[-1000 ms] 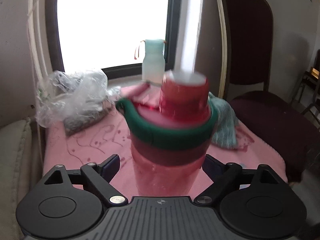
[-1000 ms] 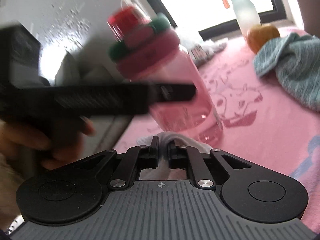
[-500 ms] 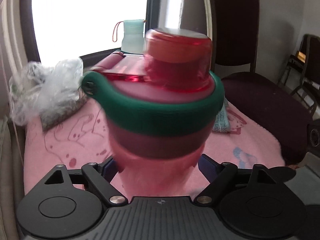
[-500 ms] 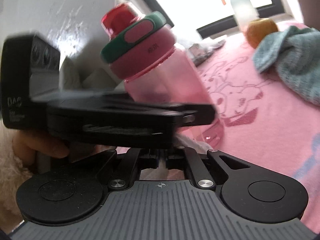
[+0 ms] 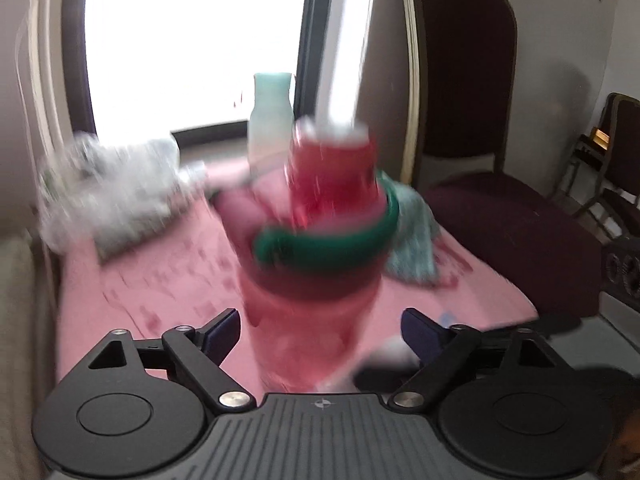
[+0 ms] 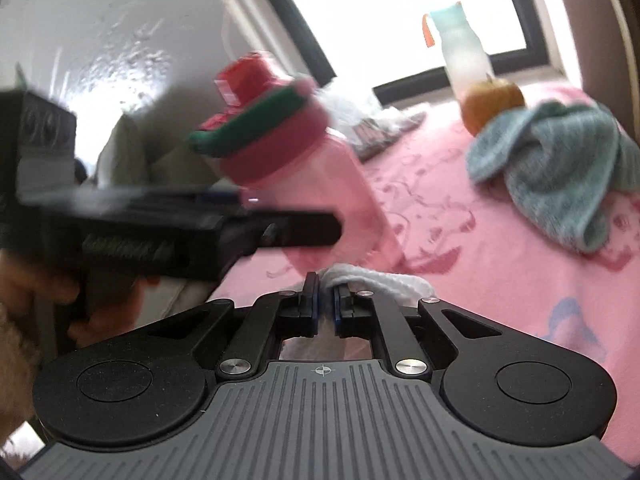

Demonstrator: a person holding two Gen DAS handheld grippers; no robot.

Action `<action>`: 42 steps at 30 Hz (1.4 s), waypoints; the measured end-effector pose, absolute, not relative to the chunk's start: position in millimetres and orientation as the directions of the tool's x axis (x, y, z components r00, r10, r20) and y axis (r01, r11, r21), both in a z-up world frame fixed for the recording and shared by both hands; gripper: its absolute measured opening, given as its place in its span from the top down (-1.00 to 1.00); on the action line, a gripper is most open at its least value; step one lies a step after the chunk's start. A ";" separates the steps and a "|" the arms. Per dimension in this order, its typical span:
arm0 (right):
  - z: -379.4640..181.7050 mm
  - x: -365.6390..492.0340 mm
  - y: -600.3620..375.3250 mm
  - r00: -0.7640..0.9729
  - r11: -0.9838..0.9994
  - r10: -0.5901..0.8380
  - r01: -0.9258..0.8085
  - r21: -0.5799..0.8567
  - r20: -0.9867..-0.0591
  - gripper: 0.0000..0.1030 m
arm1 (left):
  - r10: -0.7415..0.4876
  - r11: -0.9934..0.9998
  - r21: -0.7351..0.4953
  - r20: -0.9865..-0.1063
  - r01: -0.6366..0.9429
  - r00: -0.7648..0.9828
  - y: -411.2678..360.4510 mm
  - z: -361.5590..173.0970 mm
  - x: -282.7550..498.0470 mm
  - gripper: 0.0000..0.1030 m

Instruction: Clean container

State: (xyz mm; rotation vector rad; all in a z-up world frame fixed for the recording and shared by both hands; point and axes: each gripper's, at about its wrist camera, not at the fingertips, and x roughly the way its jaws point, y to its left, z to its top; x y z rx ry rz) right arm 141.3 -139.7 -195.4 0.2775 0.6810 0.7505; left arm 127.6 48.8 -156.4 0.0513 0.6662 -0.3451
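Left wrist view is blurry, but you can see your left gripper (image 5: 320,328) with its jaws spread wide around the pink water bottle (image 5: 316,280). I cannot tell if the fingers (image 5: 222,330) touch the bottle. The bottle has a red cap (image 5: 332,172) and a green band (image 5: 324,244) under it, and it sits over the pink tablecloth (image 5: 160,280).

In the right wrist view the bottle (image 6: 320,192) leans to the left, with its bottom close to your right gripper (image 6: 326,296). That gripper's jaws are pinched tight on a white cloth (image 6: 384,282), just under the bottle. Your hand (image 6: 48,292) holds the other gripper on the left.

Farther back on the table lie a blue-green towel (image 6: 560,172), an orange fruit (image 6: 492,102) and a pale bottle (image 6: 464,52) by the window (image 6: 380,12)
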 end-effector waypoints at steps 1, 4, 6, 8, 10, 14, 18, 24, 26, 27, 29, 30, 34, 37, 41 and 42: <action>-188.1 134.2 -138.7 0.533 0.704 0.710 -0.552 0.447 -0.461 0.81 | -0.289 0.944 -0.048 -0.598 0.327 0.747 48.2 -152.6 129.4 -0.72; -171.6 127.4 -129.7 0.528 0.678 0.733 -0.615 0.402 -0.429 0.81 | -0.297 0.941 -0.038 -0.573 0.337 0.764 46.1 -146.5 136.6 -0.52; -160.1 124.5 -122.1 0.533 0.660 0.748 -0.654 0.368 -0.395 0.80 | -0.307 0.938 -0.050 -0.576 0.343 0.757 44.3 -145.5 139.8 -0.37; -151.7 121.4 -116.2 0.547 0.656 0.752 -0.675 0.338 -0.367 0.80 | -0.302 0.940 -0.050 -0.582 0.337 0.755 41.7 -144.2 140.4 -0.36; -149.8 122.4 -110.8 0.561 0.665 0.743 -0.678 0.312 -0.365 0.93 | -0.302 0.939 -0.051 -0.597 0.341 0.744 41.4 -142.3 141.8 -0.37; -186.6 151.4 -115.6 0.453 0.629 0.774 -0.629 0.456 -0.442 0.97 | -0.307 0.937 -0.057 -0.604 0.344 0.735 42.1 -140.5 145.4 -0.37; -224.1 156.7 -111.0 0.424 0.689 0.715 -0.564 0.455 -0.556 0.97 | -0.301 0.939 -0.057 -0.608 0.338 0.735 42.3 -142.5 142.8 -0.38; -181.6 137.4 -113.0 0.507 0.694 0.713 -0.604 0.391 -0.484 0.94 | -0.283 0.943 -0.035 -0.614 0.332 0.737 38.0 -146.1 141.3 -0.38; -163.2 128.6 -111.1 0.549 0.687 0.721 -0.643 0.338 -0.422 0.94 | -0.278 0.944 -0.037 -0.620 0.327 0.733 37.0 -144.9 142.7 -0.38; -159.2 126.9 -108.6 0.563 0.688 0.720 -0.655 0.312 -0.406 0.90 | -0.278 0.946 -0.044 -0.624 0.322 0.731 37.4 -144.3 143.9 -0.36; -157.4 125.4 -102.9 0.579 0.694 0.711 -0.670 0.263 -0.400 0.94 | -0.276 0.947 -0.045 -0.626 0.319 0.729 37.4 -143.9 144.8 -0.37; -163.2 126.8 -99.1 0.574 0.700 0.698 -0.672 0.241 -0.428 0.95 | -0.274 0.947 -0.044 -0.627 0.318 0.729 37.3 -143.8 145.1 -0.37; -186.1 131.2 -86.8 0.551 0.730 0.640 -0.655 0.197 -0.536 0.95 | -0.267 0.948 -0.035 -0.630 0.317 0.729 34.7 -143.1 144.5 -0.37; -188.3 132.4 -89.2 0.544 0.744 0.626 -0.631 0.220 -0.558 0.95 | -0.271 0.947 -0.041 -0.630 0.318 0.728 36.5 -143.2 143.8 -0.37; -176.4 132.5 -98.4 0.541 0.747 0.636 -0.612 0.261 -0.551 0.93 | -0.273 0.948 -0.045 -0.625 0.316 0.731 38.3 -143.4 141.3 -0.37; -173.3 130.1 -98.6 0.543 0.748 0.637 -0.607 0.268 -0.547 0.92 | -0.272 0.948 -0.044 -0.623 0.314 0.734 38.4 -143.6 140.4 -0.38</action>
